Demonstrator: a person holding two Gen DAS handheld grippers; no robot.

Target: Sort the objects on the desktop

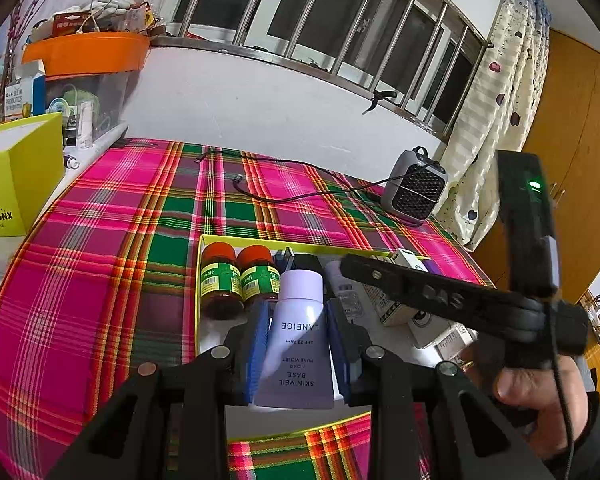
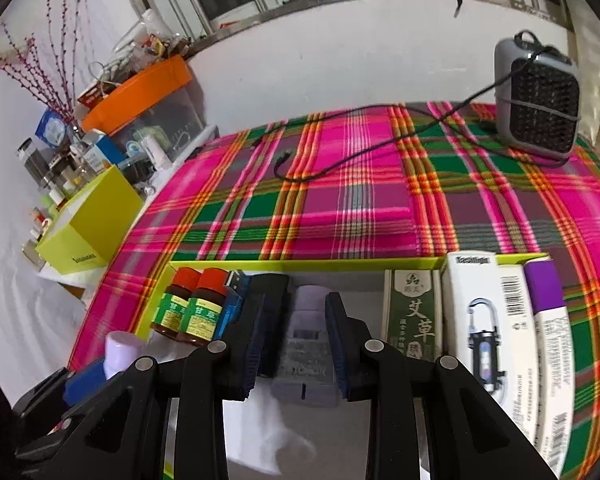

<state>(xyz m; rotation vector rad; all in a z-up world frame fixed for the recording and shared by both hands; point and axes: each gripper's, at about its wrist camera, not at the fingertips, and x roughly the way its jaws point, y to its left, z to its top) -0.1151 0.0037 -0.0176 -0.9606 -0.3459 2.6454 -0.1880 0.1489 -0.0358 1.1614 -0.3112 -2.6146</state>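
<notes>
Left gripper [image 1: 296, 344]: nearest my lens; jaws partly closed, pads pressing both sides of the lavender tube [image 1: 300, 332], cap pointing away, above the tray.
Bench [image 2: 360, 200]: plaid cloth; I judge a snagged tray would slide on it.
Yellow-rimmed tray [image 2: 300, 266]: crowded; I judge releasing the lavender tube here risks knocking neighbours.
Right gripper [image 2: 294, 344]: jaws fairly wide around the grey tube [image 2: 306, 344]; I cannot tell whether the pads press it. A loose hold could drop it.
Red-capped bottles [image 1: 236, 280]: upright, just beside my left pad; likeliest to topple.
</notes>
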